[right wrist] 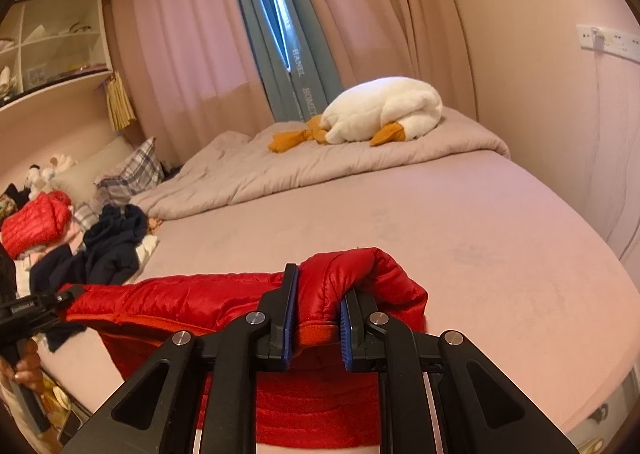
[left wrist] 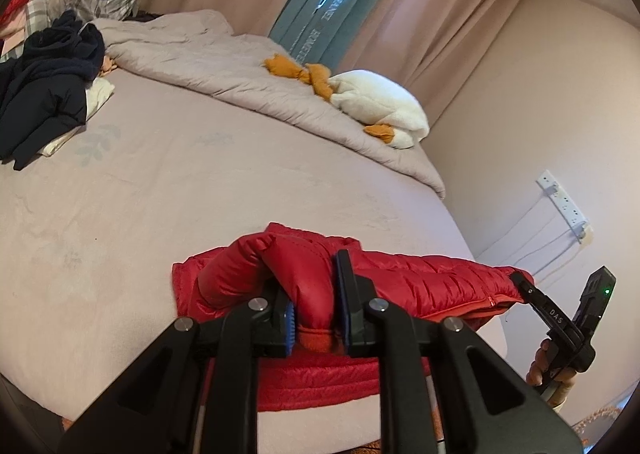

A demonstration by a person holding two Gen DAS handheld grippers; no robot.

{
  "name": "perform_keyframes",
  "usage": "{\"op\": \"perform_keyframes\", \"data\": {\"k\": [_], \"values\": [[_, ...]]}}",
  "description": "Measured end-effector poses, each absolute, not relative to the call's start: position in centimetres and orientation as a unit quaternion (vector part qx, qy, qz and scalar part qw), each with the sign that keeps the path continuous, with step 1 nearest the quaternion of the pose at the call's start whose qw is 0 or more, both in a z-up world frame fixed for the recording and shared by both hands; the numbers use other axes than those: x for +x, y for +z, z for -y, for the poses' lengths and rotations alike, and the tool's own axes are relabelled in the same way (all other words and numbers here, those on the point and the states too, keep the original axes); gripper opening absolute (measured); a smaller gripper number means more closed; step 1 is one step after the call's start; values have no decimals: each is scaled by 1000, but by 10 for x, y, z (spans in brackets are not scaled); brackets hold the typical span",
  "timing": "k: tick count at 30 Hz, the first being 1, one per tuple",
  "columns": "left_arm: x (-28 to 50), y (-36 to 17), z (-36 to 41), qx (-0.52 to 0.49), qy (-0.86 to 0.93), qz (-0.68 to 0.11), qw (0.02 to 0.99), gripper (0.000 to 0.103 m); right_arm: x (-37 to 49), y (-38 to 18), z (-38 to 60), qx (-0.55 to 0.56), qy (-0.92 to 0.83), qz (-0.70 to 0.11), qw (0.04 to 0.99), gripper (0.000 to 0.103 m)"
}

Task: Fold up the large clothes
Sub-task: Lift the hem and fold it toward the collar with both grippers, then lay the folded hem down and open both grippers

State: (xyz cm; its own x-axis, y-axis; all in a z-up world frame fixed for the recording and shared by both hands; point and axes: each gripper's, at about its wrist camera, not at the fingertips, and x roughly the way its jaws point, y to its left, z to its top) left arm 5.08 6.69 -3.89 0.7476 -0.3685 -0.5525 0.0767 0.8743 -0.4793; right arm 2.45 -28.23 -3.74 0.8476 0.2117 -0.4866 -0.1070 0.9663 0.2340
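Left wrist view: left gripper (left wrist: 316,306), jaws closed on a cuff of the red jacket (left wrist: 420,278), which lies at the near edge of the bed (left wrist: 200,190). Puffy, light and probably slick, it is best held at cuffs and hems.

Right wrist view: right gripper (right wrist: 316,318), jaws pinching the other cuff. Dark clothes (right wrist: 108,250), quilt (right wrist: 320,166) and plush goose (right wrist: 380,110) lie well apart, leaving folding room.

The puffer jacket (left wrist: 420,278) lies along the near edge of the bed (left wrist: 200,190), with the left gripper (left wrist: 316,314) at one end and the right gripper (right wrist: 316,318) at the other, jaws closed on its sleeves. Behind it, a folded quilt (right wrist: 280,170) carries a plush goose (right wrist: 384,110). A clothes pile (right wrist: 104,250) sits far left, beside the pillows (right wrist: 132,170).
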Motion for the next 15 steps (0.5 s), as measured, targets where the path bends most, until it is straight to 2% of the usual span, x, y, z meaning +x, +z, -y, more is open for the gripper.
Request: {"op": "perform_keyframes", "data": {"k": [15], "values": [[124,-91,-69,-225,-74,-398,886,20,95,-71,268,71,71,-351,931,16]]}}
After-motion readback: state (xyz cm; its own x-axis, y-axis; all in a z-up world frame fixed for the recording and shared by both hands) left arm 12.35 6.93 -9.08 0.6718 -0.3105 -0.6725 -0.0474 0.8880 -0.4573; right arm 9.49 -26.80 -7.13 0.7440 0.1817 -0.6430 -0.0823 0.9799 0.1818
